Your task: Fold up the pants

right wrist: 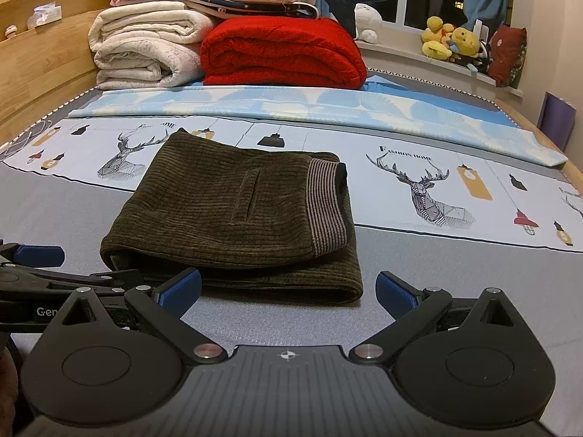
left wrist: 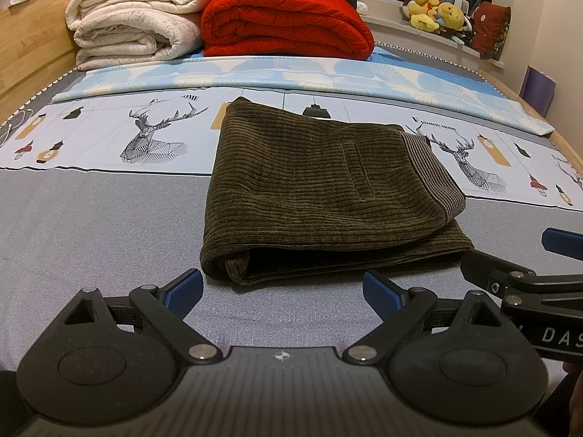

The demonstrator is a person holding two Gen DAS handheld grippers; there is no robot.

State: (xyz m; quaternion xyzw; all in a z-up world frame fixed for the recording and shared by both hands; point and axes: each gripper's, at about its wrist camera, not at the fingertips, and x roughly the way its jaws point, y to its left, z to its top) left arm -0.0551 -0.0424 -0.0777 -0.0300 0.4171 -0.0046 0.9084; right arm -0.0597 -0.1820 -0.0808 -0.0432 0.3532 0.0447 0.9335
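Observation:
Dark olive corduroy pants [left wrist: 320, 196] lie folded in a compact stack on the bed, striped waistband on the right; they also show in the right wrist view [right wrist: 233, 218]. My left gripper [left wrist: 282, 293] is open and empty, just in front of the pants' near edge. My right gripper [right wrist: 288, 293] is open and empty, also just in front of the near edge. The right gripper enters the left wrist view at the right [left wrist: 510, 255]; the left gripper enters the right wrist view at the left [right wrist: 32, 266].
The bed sheet [left wrist: 91, 218] is grey with a deer-print band. A red blanket [left wrist: 288, 25] and cream blankets [left wrist: 135, 25] are stacked at the back. A wooden headboard [right wrist: 36, 65] runs along the left. Plush toys [right wrist: 452, 42] sit on the window sill.

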